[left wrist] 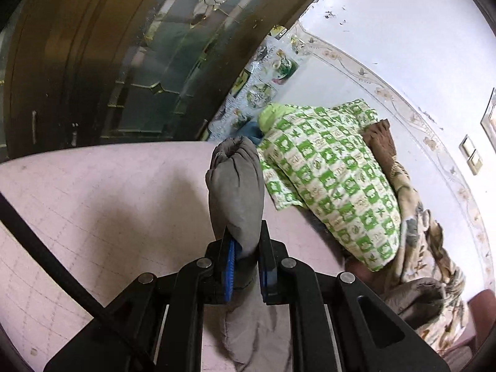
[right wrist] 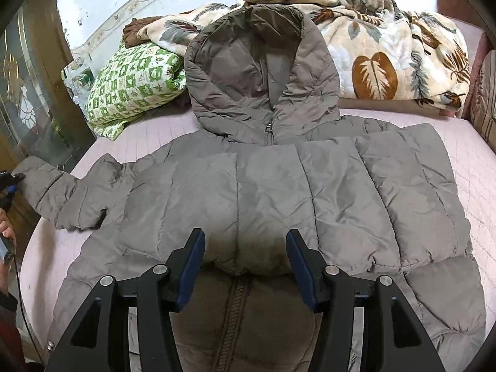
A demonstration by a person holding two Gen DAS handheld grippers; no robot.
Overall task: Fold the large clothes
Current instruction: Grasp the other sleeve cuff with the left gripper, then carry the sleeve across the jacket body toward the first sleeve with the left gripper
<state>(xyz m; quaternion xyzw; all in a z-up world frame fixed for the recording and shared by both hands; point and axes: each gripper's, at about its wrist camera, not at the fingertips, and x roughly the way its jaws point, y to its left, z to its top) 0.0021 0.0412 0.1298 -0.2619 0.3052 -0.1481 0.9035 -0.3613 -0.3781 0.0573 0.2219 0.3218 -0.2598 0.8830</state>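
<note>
A grey puffer jacket point(right wrist: 279, 192) lies spread face-up across the pink quilted bed point(right wrist: 477, 167), its hood point(right wrist: 263, 71) pointing toward the far side, where the front zip pull hangs just below the collar. One sleeve point(right wrist: 59, 198) stretches out toward the left edge of the mattress, and the left gripper point(right wrist: 9, 186) has it by the cuff there; in the left wrist view the same gripper point(left wrist: 246, 257) is clamped tight on the bunched grey sleeve point(left wrist: 237, 192), the fabric squeezed between the blue-padded fingers point(left wrist: 230, 266) and bulging out beyond them. The other sleeve appears folded across the chest, forming a thick padded band over the body of the jacket. The right gripper point(right wrist: 245, 254) hovers low over the middle of the jacket with its fingers spread wide, holding nothing; the edge of that folded band sits between them, though I cannot tell whether they touch the cloth. Behind the hood, along the far side of the bed, a green-and-white patterned pillow point(right wrist: 133, 83) leans beside a cream blanket with brown leaf prints point(right wrist: 387, 49), the hood resting up against both. A dark wooden door with leaded glass point(left wrist: 102, 62) stands just past the left end of the bed, next to a white wall point(left wrist: 403, 24).
</note>
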